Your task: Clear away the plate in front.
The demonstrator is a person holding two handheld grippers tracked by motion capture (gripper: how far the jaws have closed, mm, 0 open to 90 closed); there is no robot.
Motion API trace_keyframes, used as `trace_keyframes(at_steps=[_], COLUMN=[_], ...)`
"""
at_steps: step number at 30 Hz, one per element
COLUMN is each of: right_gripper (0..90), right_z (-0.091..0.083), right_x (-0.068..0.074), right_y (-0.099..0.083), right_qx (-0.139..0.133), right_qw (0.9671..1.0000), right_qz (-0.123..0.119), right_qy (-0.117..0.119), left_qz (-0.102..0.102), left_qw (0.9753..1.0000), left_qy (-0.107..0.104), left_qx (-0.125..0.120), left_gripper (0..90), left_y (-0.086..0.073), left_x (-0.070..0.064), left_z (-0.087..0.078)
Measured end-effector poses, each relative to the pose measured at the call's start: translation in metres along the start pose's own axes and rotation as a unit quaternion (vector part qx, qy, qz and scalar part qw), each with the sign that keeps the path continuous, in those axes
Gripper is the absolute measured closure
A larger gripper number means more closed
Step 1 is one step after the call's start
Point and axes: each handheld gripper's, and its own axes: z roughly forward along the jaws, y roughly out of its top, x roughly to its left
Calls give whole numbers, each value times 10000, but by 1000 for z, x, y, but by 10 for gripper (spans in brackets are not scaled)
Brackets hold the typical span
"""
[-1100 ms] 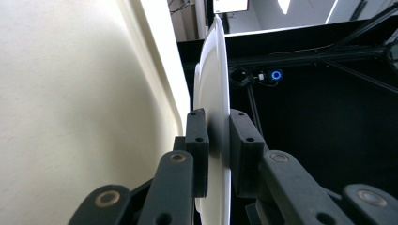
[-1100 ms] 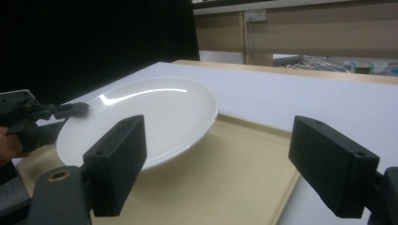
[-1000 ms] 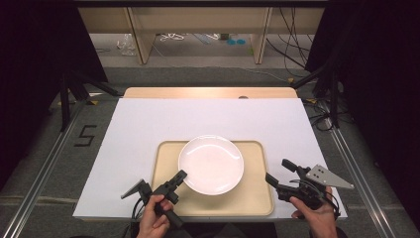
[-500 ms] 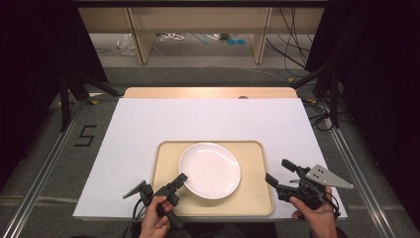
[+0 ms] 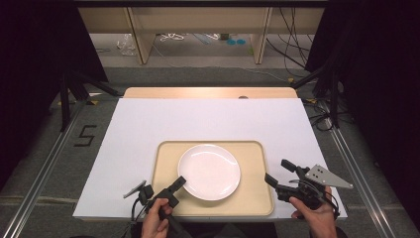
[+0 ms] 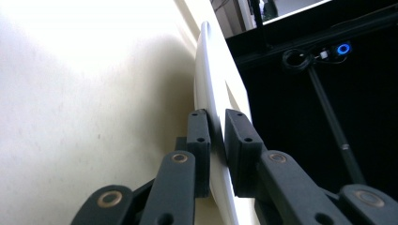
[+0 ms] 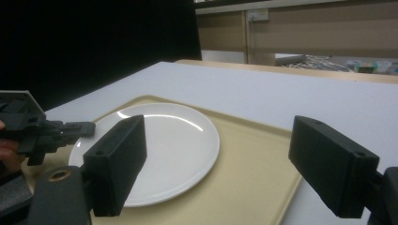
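Since a second ago the white plate (image 5: 209,171) has slid nearer the person on the beige tray (image 5: 257,163). White sheet covers the tabletop (image 5: 208,121); a "5" (image 5: 85,135) marks the floor. Left claw (image 5: 179,182) pinches the plate's glossy rim; right claw (image 5: 278,172) gapes empty.

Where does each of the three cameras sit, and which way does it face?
High view: above the person's side, looking forward and down on the tray; both hands show.
Left gripper view: on the left hand-held gripper, looking along jaws shut on the plate rim.
Right gripper view: on the right hand-held gripper, jaws open, facing tray and left hand-held gripper.
All three share the plate.
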Motion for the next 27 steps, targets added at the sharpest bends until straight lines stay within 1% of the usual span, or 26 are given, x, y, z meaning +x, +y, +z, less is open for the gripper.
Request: trace_keyframes(at_steps=[1,2,3,4,5,6,8,9,10,11,12,13,14,15,17,18,19,20,21,22,24,25,26,27], right_gripper=[203,203,203,203,203,203,203,203,203,203,203,203,203,203,203,202,202,203,202,202,202,201,201,200], right_z=[0,0,0,0,1,0,0,0,0,0,0,0,0,0,0,0,0,0,0,0,0,0,0,0], right_x=[0,0,0,0,0,0,0,0,0,0,0,0,0,0,0,0,0,0,0,0,0,0,0,0], right_y=[0,0,0,0,0,0,0,0,0,0,0,0,0,0,0,0,0,0,0,0,0,0,0,0], right_qx=[-1,-2,-2,19,14,16,2,6,5,-2,-2,3,3,2,6,1,1,4,0,15,17,16,18,25], right_qw=[10000,10000,10000,10000,10000,10000,10000,10000,10000,10000,10000,10000,10000,10000,10000,10000,10000,10000,10000,10000,10000,10000,10000,10000], right_qz=[-7,-7,0,-6,-14,-14,-7,-4,-10,-8,-8,-4,-4,-9,-11,-7,-7,-13,-14,-13,-16,-9,-10,-8], right_qy=[-26,-28,2,-3,6,6,-6,-8,-5,-5,-5,-6,-6,-3,-8,-7,-7,-7,-3,1,1,-3,-4,-10], left_qz=[61,175,314,499,620,801,824,921,992,992,1046,1162,1345,1444,1615,1615,1704,1940,2024,2024,2251,2383,2456,2523], left_qw=[9999,9996,9991,9982,9972,9958,9954,9948,9941,9941,9936,9925,9898,9884,9857,9857,9841,9801,9784,9784,9732,9700,9678,9659], left_qy=[62,142,142,158,203,207,206,208,215,215,197,154,243,294,321,321,331,253,235,235,270,310,340,373], left_qx=[-74,-164,-246,-307,-361,-400,-446,-383,-375,-375,-373,-358,-393,-373,-370,-370,-369,-335,-346,-346,-373,-372,-434,-445], left_gripper=[803,784,771,771,768,761,742,731,723,711,711,669,647,635,615,600,600,563,548,533,522,509,495,480], left_y=[2,3,5,7,9,11,11,11,11,11,11,12,12,13,15,15,16,19,19,19,20,21,21,21], left_x=[-1,-2,-3,-5,-6,-8,-9,-11,-11,-11,-12,-13,-13,-14,-16,-16,-18,-19,-20,-20,-21,-21,-22,-22], left_z=[-1,-3,-5,-6,-7,-8,-8,-8,-8,-8,-7,-7,-7,-8,-9,-9,-9,-9,-9,-9,-9,-8,-7,-7])
